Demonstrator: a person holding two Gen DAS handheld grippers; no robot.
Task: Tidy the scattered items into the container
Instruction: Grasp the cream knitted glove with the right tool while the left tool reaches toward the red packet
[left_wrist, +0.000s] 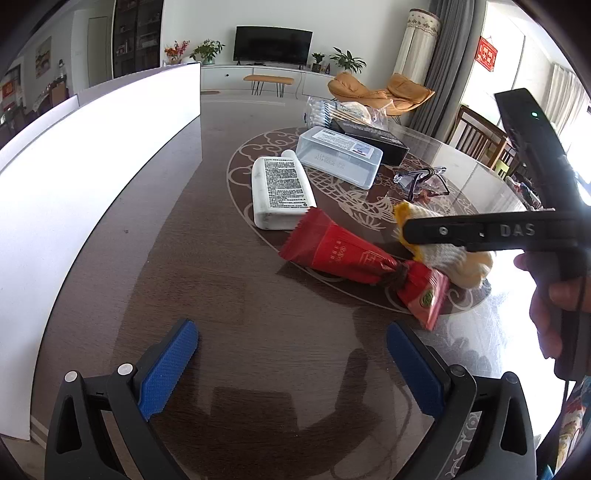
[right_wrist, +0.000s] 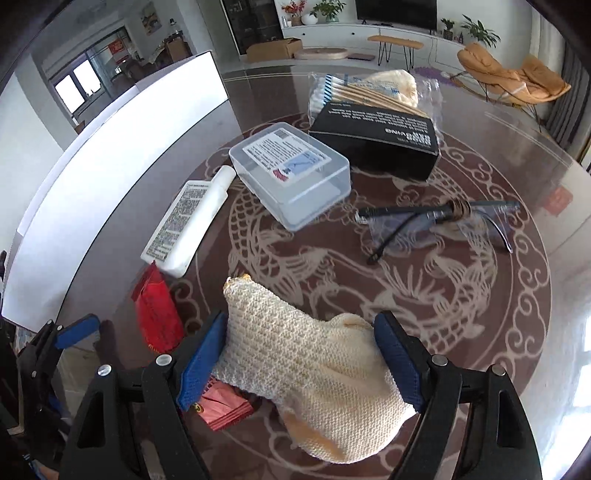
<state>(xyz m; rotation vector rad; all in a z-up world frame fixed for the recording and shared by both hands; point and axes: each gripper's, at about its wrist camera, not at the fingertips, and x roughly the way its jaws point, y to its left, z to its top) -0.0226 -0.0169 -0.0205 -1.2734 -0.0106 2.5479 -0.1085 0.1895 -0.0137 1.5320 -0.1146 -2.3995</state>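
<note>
A cream knitted glove (right_wrist: 310, 373) lies on the table between my right gripper's (right_wrist: 301, 356) blue pads, which stand wide on either side of it; it also shows in the left wrist view (left_wrist: 443, 254). A red snack packet (left_wrist: 354, 258) lies beside it, partly under the glove (right_wrist: 157, 314). A white tube (left_wrist: 279, 192), a clear plastic box (left_wrist: 340, 157), a black box (right_wrist: 376, 136), a bag of cotton swabs (right_wrist: 354, 92) and glasses (right_wrist: 436, 221) lie farther off. The white container (left_wrist: 85, 177) stands at the left. My left gripper (left_wrist: 291, 365) is open and empty over bare table.
The round dark table (right_wrist: 498, 155) has a pale dragon pattern under glass. The white container's wall (right_wrist: 110, 177) runs along the table's left side. A hand (left_wrist: 554, 306) holds the right gripper's handle at the right of the left wrist view.
</note>
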